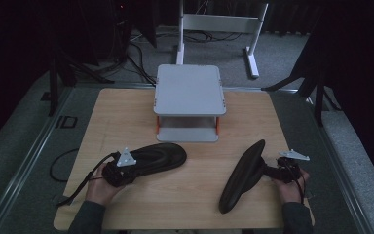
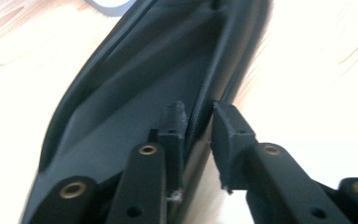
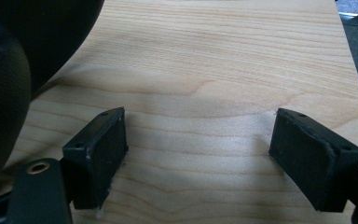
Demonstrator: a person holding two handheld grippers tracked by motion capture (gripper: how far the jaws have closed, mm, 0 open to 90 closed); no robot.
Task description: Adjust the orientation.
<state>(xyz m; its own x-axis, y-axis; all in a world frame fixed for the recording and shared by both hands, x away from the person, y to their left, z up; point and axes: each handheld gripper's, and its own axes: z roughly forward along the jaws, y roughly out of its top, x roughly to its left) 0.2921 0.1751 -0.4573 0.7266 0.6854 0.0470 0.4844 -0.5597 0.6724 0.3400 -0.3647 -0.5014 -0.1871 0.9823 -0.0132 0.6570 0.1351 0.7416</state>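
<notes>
A: Left claw [image 2: 198,123]: state?

B: Clenched on the side wall of the left slipper [image 2: 140,79]. One jaw sits inside the slipper's hollow, the other outside its rim, wall pinched between them. In the high view the left claw [image 1: 126,170] grips the slipper's near end; the left slipper [image 1: 158,157] extends from it toward the grey riser shelf [image 1: 190,90].

A: Right claw [image 3: 198,154]?

B: Released, jaws wide apart over bare worktop [image 3: 223,70], nothing between them. The right slipper [image 3: 9,70] lies just beside one jaw, outside the gap.

A: High view?

B: Right slipper [image 1: 243,175] lies slantwise, tilted on edge, with the right claw [image 1: 272,171] at its side.
</notes>
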